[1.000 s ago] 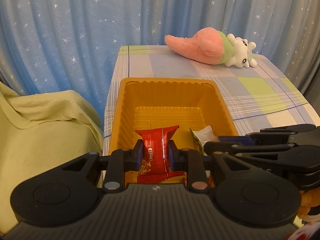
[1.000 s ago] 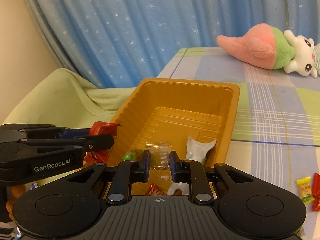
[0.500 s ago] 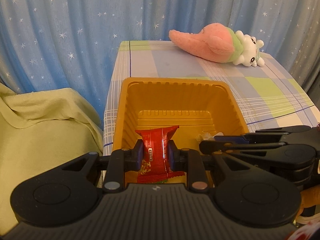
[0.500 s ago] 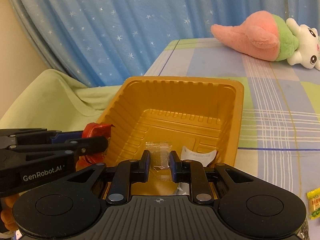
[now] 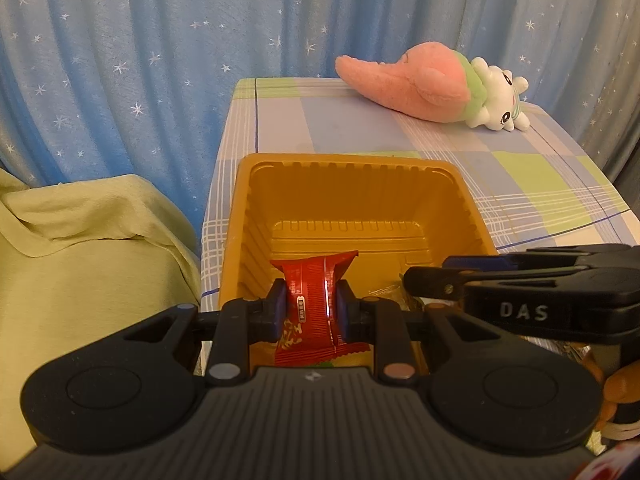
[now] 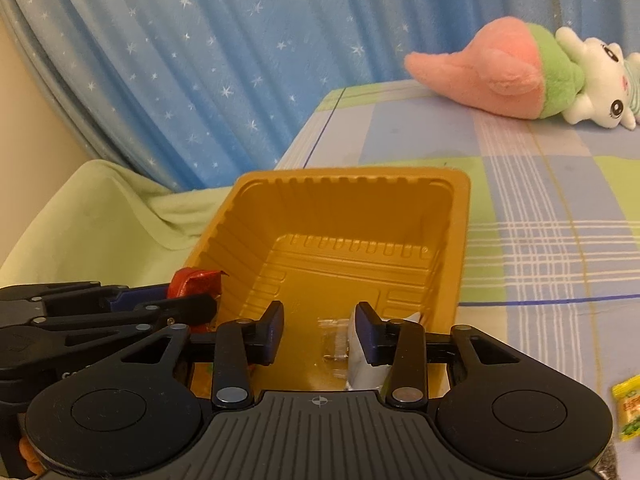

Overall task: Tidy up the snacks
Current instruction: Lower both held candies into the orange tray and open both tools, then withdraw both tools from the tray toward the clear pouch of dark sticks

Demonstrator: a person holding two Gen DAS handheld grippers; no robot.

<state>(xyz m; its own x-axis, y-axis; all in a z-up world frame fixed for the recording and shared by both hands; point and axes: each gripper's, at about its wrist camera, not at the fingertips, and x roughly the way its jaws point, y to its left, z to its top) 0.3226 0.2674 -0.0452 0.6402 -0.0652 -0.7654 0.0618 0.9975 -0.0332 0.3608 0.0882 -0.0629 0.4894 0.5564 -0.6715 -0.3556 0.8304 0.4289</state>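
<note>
My left gripper [image 5: 308,304] is shut on a red snack packet [image 5: 314,280], held upright over the near end of the orange tray [image 5: 348,160]. My right gripper [image 6: 320,320] hangs over the same tray [image 6: 352,174] with its jaws opening. A clear-wrapped candy [image 6: 334,340] lies on the tray floor between the jaws, and the pads do not press on it. A white packet [image 6: 360,364] lies beside it, by the right fingertip. In the right wrist view the left gripper [image 6: 192,300] and the red packet [image 6: 196,282] sit at the tray's left wall.
A pink, green and white plush toy [image 5: 424,84] lies at the far end of the checked tablecloth [image 6: 540,208]. A yellow snack packet [image 6: 630,408] lies on the cloth at the right. A pale green cloth [image 5: 80,260] covers something left of the table. A starred blue curtain [image 5: 140,60] hangs behind.
The right jaws have parted and let go of the clear-wrapped candy, which now rests in the tray. Both grippers have come a little further over the tray. The left grip is unchanged.
</note>
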